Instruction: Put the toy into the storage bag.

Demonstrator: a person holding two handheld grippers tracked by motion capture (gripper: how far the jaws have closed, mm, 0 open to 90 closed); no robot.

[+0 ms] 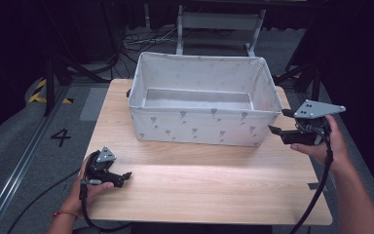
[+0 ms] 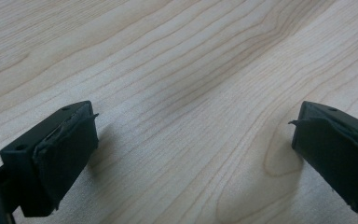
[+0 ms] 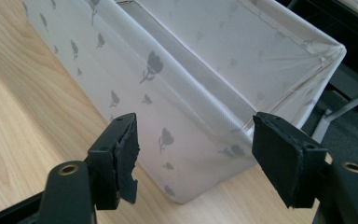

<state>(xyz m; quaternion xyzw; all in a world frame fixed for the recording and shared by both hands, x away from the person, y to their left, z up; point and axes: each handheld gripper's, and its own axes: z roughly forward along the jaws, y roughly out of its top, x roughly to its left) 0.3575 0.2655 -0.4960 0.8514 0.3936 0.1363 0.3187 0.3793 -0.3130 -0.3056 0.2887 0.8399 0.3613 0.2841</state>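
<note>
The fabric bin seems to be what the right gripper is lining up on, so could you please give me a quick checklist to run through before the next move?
1. Right gripper open: ok, its fingers stand wide apart.
2. Right gripper aimed at the fabric bin: ok, the bin's near right corner sits between the fingers in the right gripper view.
3. Contact with the bin: none yet, ok.
4. Bin empty: ok, its floor looks bare in the high view.
5. Left gripper open and holding nothing: ok, it hangs low over the bare table.
6. Bin stable on the table: cannot tell.
</note>
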